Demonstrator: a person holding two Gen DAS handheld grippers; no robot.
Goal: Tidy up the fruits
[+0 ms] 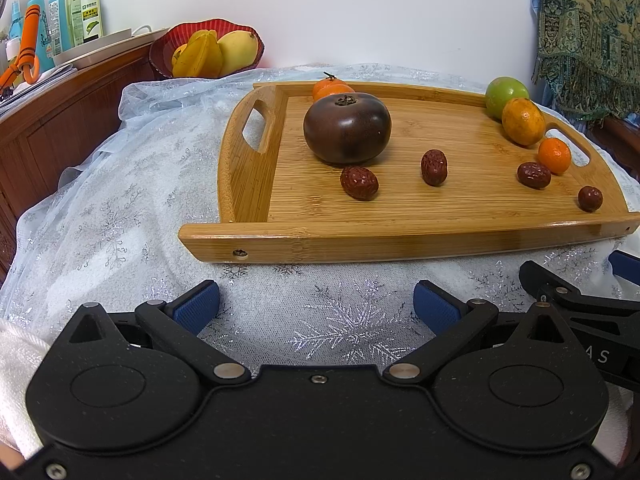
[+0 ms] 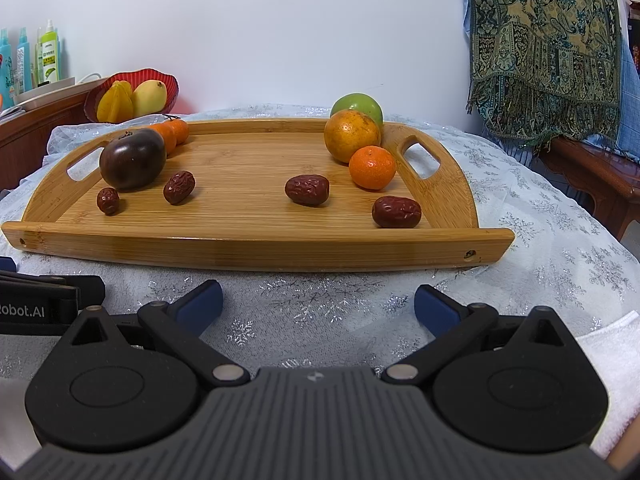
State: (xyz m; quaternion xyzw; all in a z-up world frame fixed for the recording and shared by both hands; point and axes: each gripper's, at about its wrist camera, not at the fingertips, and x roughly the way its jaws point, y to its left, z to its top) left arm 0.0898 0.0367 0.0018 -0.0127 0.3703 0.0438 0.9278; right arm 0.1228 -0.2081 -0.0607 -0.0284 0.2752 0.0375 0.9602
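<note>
Hovering side by side over a white cloth point(image 2: 540, 240) patterned with silver snowflakes, the left gripper point(image 1: 316, 306) and the right gripper point(image 2: 318, 304) both have their blue-padded fingers point(image 1: 198, 306) spread wide, with nothing between them. Just beyond them, near the table's front edge, lies a bamboo tray point(image 2: 256, 246) with a cut-out handle at each end. On its left side sits a large dark persimmon point(image 2: 132, 164), with two small tangerines point(image 2: 174, 134) just behind it at the far rim and two wrinkled red dates point(image 2: 179, 187) in front of it. On the right side a green fruit point(image 2: 358, 105), a yellow-orange citrus point(image 2: 351, 135) and a small tangerine point(image 2: 372, 168) stand in a close line from far to near, with two more dates point(image 2: 307, 189) near them. Far left, off the tray, a red bowl point(image 2: 170, 82) holds yellow fruit. This layout fits either fruit waiting to be sorted or fruit already grouped on the tray; the scattered dates could be what remains. Any grasp would need the open fingers to straddle one small, round fruit that may roll.
</note>
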